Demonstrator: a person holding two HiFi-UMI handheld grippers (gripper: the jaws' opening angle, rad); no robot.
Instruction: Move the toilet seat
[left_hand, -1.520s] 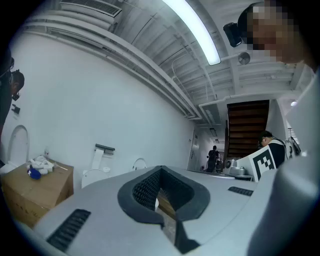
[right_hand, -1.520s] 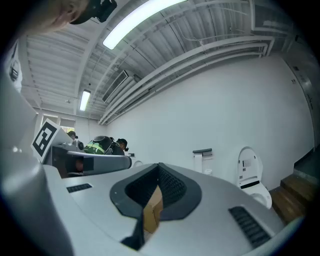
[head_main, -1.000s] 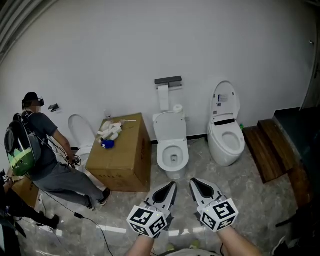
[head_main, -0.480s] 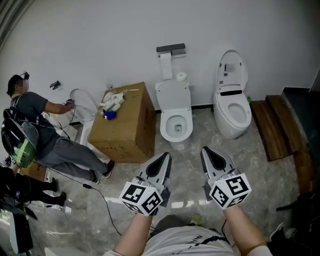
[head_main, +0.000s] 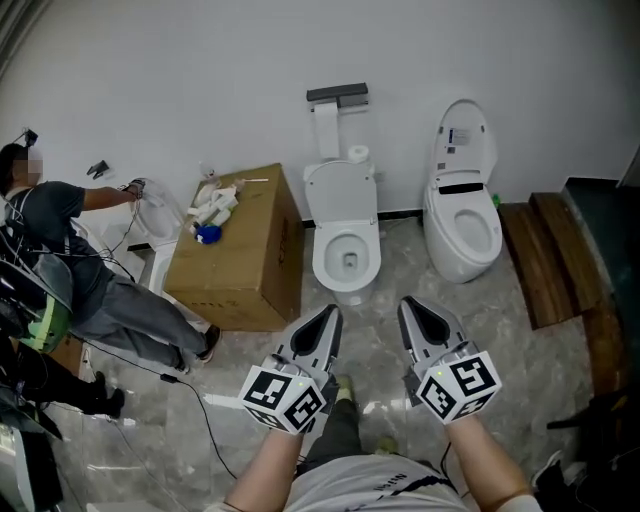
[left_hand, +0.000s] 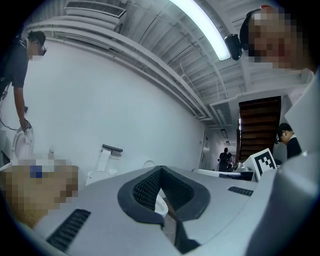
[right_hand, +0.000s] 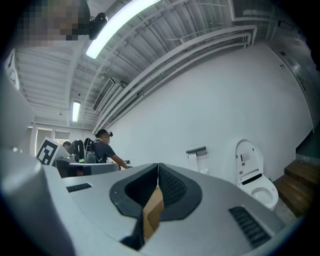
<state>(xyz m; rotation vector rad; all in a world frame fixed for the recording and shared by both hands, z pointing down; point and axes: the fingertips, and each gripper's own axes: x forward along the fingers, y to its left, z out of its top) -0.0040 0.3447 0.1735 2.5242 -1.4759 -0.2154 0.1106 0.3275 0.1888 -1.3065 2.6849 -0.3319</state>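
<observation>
Head view: the middle toilet stands against the wall. Its lid is raised, and the toilet seat appears to lie flat on the bowl. The left gripper and right gripper hover side by side in front of the middle toilet, well apart from it and both pointing towards it. A cardboard box sits just to the left of that toilet, a second toilet stands to its right, and a person works farther left, beyond the box. The step in hand looks like the approach. It is best to come in square to the bowl, clear of the box corner.

Left gripper view: the left gripper's jaws are pressed together with nothing between them. They need to spread before they reach the seat's front edge.

Right gripper view: the right gripper's jaws also meet at the tips and are empty. The brown seen in the gap is the cardboard box beyond them. The second toilet shows at the right. One gripper under the front lip of the seat should be enough, lifting slowly so that the hinge is not forced.
</observation>
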